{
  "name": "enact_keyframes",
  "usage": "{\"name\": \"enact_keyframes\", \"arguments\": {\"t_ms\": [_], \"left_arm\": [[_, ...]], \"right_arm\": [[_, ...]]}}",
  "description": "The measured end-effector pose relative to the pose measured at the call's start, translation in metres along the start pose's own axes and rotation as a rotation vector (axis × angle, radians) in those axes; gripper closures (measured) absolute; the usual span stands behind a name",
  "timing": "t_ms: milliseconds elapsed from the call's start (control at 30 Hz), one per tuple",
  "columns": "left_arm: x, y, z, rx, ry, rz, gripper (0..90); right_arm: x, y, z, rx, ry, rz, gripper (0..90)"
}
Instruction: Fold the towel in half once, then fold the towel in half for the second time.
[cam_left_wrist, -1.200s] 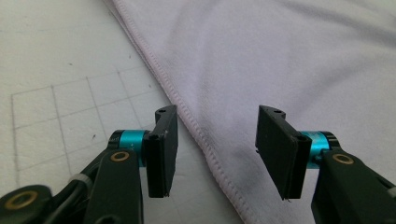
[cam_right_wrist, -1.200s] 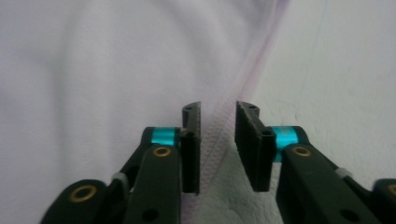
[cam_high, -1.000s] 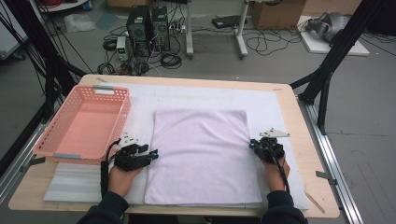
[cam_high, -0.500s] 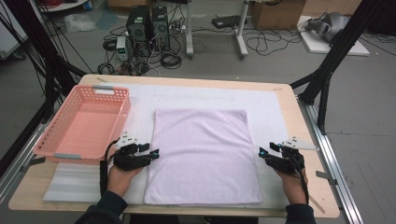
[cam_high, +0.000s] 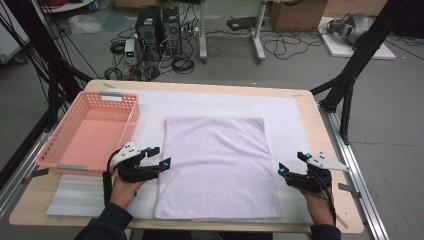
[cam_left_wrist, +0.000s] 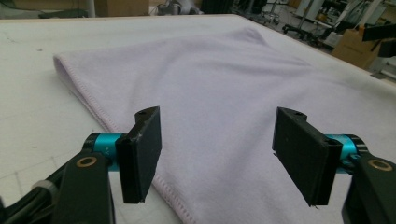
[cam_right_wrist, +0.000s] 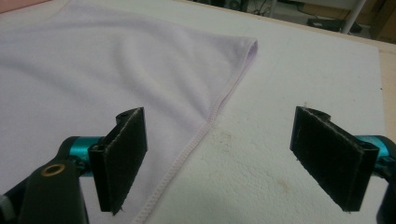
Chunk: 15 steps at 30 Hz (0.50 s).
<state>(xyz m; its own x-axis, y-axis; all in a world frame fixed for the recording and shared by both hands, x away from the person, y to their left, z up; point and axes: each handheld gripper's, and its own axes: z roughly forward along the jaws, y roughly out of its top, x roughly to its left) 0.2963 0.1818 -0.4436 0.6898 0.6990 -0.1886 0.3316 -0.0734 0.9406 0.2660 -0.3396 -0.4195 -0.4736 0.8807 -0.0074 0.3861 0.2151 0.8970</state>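
Observation:
A pale lilac towel (cam_high: 217, 165) lies flat on the white mat (cam_high: 290, 110). My left gripper (cam_high: 161, 155) sits at the towel's left edge, near the front. Its jaws have just been opening and stand open. In the left gripper view (cam_left_wrist: 222, 156) the towel (cam_left_wrist: 224, 79) lies under the wide gap, and the pads do not press it. My right gripper (cam_high: 291, 162) is just off the towel's right edge. Its jaws have also just been opening and stand wide. In the right gripper view (cam_right_wrist: 229, 158) the towel's stitched hem (cam_right_wrist: 210, 121) runs on the mat between them, untouched.
A pink plastic basket (cam_high: 90, 130) stands at the table's left, just beyond my left gripper. The wooden table edge (cam_high: 325, 150) runs close to the right of my right gripper. Computers, cables and black frame legs stand on the floor past the table.
My right gripper has moved right and nearer, off the towel's right edge, and its jaws have gone from shut to wide open. The left gripper kept its place with its jaws spreading wider.

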Motion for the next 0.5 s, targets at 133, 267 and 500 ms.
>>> {"name": "enact_keyframes", "arguments": {"t_ms": [133,267,500], "left_arm": [[-0.0007,-0.0004,0.0006,-0.008,0.024,0.007,29.0],[-0.0063,0.0015,0.0039,0.006,0.03,0.028,28.9],[-0.0072,0.0016,0.0086,0.023,0.049,0.008,27.3]], "right_arm": [[0.0029,-0.0006,-0.0015,0.006,0.008,-0.018,17.4],[0.0049,-0.0012,-0.0007,0.019,0.013,-0.032,17.4],[0.0039,-0.0016,0.0021,0.027,0.015,-0.031,17.4]]}}
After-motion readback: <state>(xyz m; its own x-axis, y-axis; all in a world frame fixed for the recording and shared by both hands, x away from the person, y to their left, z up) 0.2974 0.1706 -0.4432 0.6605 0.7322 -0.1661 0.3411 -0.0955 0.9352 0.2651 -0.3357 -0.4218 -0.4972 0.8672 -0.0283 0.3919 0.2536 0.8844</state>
